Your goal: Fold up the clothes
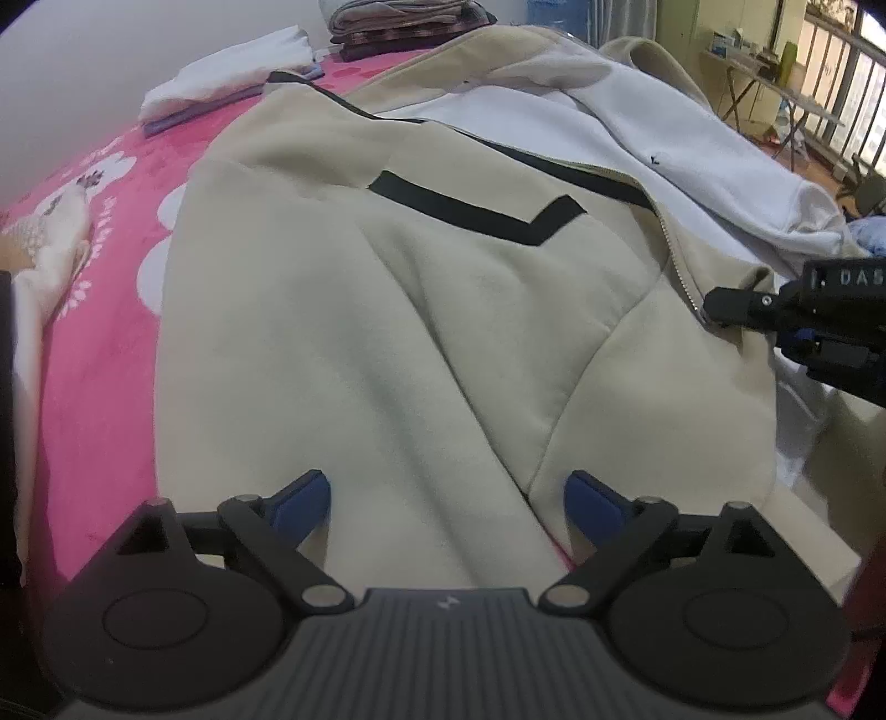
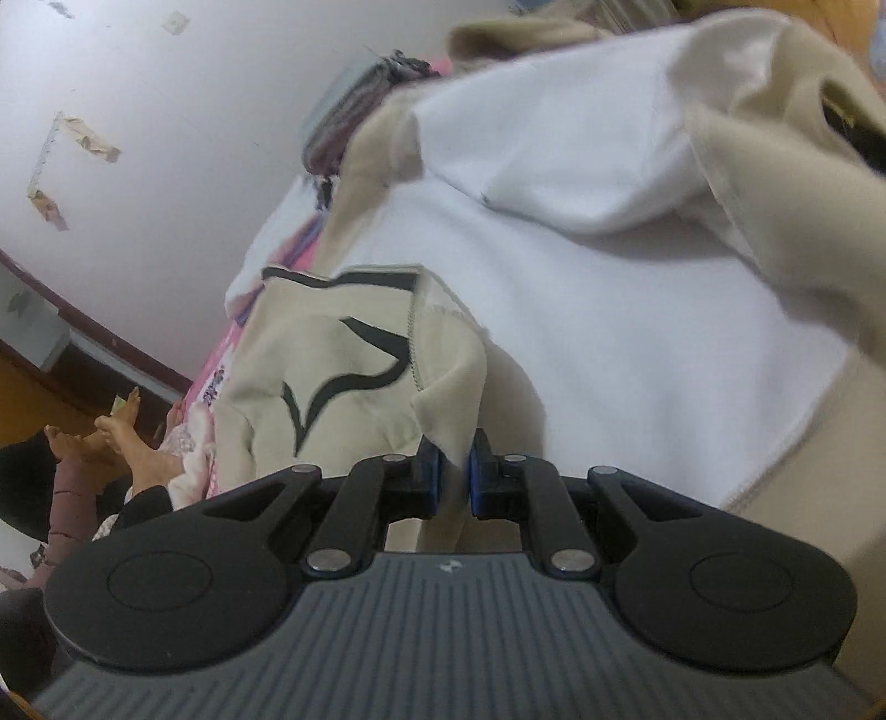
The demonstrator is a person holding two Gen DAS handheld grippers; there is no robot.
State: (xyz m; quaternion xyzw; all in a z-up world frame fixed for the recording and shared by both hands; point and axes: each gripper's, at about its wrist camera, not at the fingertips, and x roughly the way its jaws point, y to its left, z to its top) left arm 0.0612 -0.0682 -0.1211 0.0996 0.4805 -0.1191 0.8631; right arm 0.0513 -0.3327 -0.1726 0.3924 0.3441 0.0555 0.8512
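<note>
A beige zip-up jacket (image 1: 398, 310) with black stripes and white lining lies spread on a pink bed. My left gripper (image 1: 447, 498) hovers open over its near part, blue pads wide apart, with nothing pinched between them. In the left wrist view my right gripper (image 1: 720, 302) reaches in from the right edge and is shut on the jacket's front edge by the zipper. The right wrist view shows the right gripper (image 2: 454, 471) with its blue pads pinching a beige fold of the jacket (image 2: 343, 360), which is lifted and folded over the white lining (image 2: 609, 310).
A pink flowered bedspread (image 1: 111, 310) lies under the jacket. Folded white cloth (image 1: 221, 77) and a stack of dark folded clothes (image 1: 404, 22) sit at the far end. A person's bare feet (image 2: 111, 443) show at the left. A folding table (image 1: 769, 72) stands by a window.
</note>
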